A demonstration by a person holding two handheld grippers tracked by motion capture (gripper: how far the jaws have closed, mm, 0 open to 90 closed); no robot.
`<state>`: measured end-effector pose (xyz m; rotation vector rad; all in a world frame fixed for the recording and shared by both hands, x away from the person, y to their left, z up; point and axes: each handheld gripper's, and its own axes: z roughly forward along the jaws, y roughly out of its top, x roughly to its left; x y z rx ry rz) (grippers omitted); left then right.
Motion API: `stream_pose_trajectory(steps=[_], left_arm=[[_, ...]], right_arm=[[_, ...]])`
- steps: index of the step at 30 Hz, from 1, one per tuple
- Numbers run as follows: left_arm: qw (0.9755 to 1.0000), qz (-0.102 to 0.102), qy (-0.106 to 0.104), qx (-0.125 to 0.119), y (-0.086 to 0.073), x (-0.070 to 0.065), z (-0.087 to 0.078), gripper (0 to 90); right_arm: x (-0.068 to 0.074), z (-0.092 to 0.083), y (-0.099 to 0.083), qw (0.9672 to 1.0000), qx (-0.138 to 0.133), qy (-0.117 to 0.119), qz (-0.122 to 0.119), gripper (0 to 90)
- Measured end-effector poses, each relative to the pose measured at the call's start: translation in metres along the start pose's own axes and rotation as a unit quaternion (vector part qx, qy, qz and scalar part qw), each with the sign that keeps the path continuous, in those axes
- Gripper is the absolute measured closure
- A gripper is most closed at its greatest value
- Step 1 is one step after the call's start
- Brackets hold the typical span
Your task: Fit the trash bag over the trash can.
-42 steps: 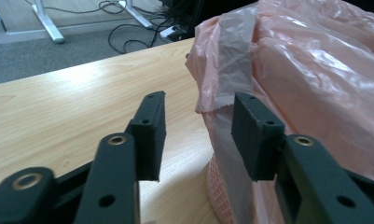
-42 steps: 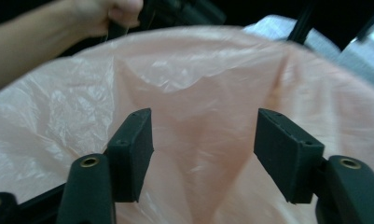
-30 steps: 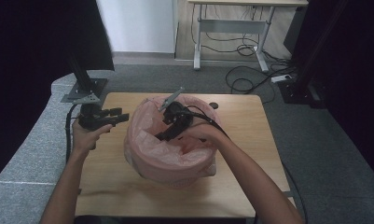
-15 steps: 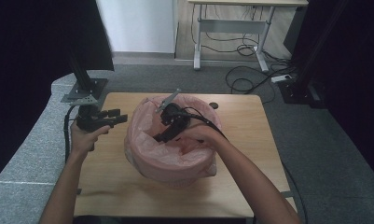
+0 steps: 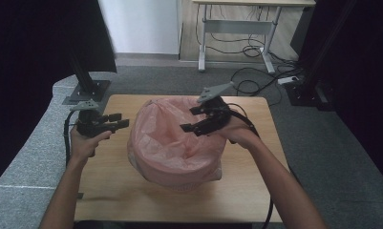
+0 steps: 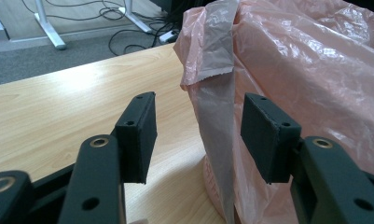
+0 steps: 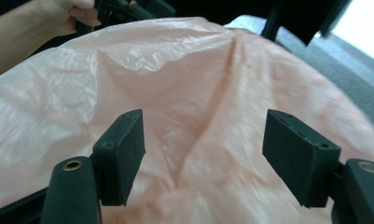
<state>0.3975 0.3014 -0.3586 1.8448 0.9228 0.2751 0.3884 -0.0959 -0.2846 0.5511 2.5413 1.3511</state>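
left claw: left gripper (image 5: 116, 122) held level near the table's left edge, jaws apart, nothing pinched. Pads (image 6: 137, 135) bare in its own view.
left claw vs bag: a hanging flap (image 6: 216, 107) of the bag lies in line with the gap but past the pads; no contact.
left hand: hand (image 5: 84, 143) wraps the grip, forearm comes in from the near left corner, cable loops off the left edge.
right claw: right gripper (image 5: 197, 119) raised over the bag's right rim, nearer the far right corner, jaws wide, empty. Pads (image 7: 121, 154) stand clear of the film, which is blurred behind them.
right hand: hand (image 5: 239, 131) behind the gripper, cable runs down along the forearm to the near edge.
bag: pink plastic bag (image 5: 172, 143) sits mid-table, mouth up and open, film crumpled, rim uneven. It drapes over something underneath; can't tell what.
table: wooden top (image 5: 108, 191), bag roughly central, bare wood on all four sides.
surroundings: grey carpet, a stand base (image 5: 86, 91) past the far left corner, desk legs and cables (image 5: 256, 81) farther back.
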Motion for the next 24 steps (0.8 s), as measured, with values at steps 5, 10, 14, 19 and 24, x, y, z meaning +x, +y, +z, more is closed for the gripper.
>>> stream_pose_trajectory(steps=[5,10,14,19,24], left_arm=[[1.0,-0.001,0.001,-0.004,-0.001,-0.001,-0.003,45.1],[1.0,0.001,0.001,-0.004,-0.004,-0.004,-0.005,44.9],[1.0,0.002,0.001,-0.003,-0.005,-0.005,-0.006,44.7],[1.0,0.0,0.0,-0.005,-0.008,-0.006,-0.007,44.4],[1.0,0.001,0.001,-0.003,-0.009,-0.007,-0.006,43.4]], right_arm=[[-0.008,-0.046,-0.03,0.9983,-0.047,-0.031,0.016,28.9],[-0.018,-0.076,-0.063,0.9944,-0.08,-0.058,0.037,28.9],[-0.026,-0.093,-0.089,0.9911,-0.097,-0.072,0.056,28.8],[-0.033,-0.106,-0.115,0.987,-0.113,-0.084,0.076,28.8],[-0.038,-0.108,-0.126,0.985,-0.117,-0.093,0.086,28.8]])
